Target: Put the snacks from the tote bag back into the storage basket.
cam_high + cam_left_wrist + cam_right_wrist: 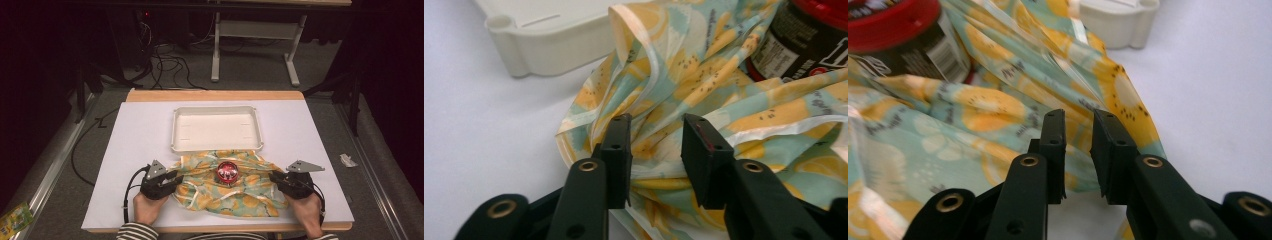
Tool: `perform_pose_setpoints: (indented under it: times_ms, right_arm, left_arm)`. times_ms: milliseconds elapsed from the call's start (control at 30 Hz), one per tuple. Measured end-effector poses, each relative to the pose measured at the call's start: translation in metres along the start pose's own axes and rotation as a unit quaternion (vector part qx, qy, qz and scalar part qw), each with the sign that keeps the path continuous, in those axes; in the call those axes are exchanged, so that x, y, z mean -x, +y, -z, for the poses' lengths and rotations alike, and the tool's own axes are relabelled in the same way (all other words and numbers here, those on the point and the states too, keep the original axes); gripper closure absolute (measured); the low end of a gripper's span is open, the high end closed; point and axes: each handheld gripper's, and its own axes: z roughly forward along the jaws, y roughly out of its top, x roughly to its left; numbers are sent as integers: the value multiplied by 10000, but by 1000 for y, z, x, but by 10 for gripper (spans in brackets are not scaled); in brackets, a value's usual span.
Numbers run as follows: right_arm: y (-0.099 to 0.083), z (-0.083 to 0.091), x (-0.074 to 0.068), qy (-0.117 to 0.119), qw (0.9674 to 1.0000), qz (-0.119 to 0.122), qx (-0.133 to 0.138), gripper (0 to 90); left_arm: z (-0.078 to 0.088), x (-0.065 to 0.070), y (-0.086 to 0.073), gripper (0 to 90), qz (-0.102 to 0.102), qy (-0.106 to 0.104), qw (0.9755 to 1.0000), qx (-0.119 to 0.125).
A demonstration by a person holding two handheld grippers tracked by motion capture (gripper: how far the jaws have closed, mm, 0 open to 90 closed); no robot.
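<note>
High view: white tray (175, 134) empty; jar (227, 173) sits on cloth (210, 192).

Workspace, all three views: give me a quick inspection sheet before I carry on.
Surface: white table top, wooden far edge.
Job's things: patterned cloth crumpled, red-lidded jar on it; white tray behind, empty.
Clutter: nothing seen on the table.
Grippers: left gripper and right gripper, jaws apart, cloth edge between them.
Cables: black lead off left gripper; tangle on floor.
Surroundings: table frame, dark curtains.
</note>
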Motion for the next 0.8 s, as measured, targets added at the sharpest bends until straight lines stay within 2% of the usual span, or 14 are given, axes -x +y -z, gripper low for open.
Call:
perform_pose_setpoints:
  times_ms: [133,233,367,800]
  right_arm:
    - [4,4,-4,73,9999,40,106,723]
    - [7,5,-5,86,9998,24,187,699]
    - [11,6,-6,95,9996,43,267,659]
    - [15,3,-10,199,9992,79,349,599]
  left_arm:
    - [7,1,4,572,-46,-41,9999,136]
    - [9,1,6,535,12,-68,9997,237]
    - [11,0,7,499,-4,-31,9997,226]
    - [21,-4,9,465,84,62,9990,429]
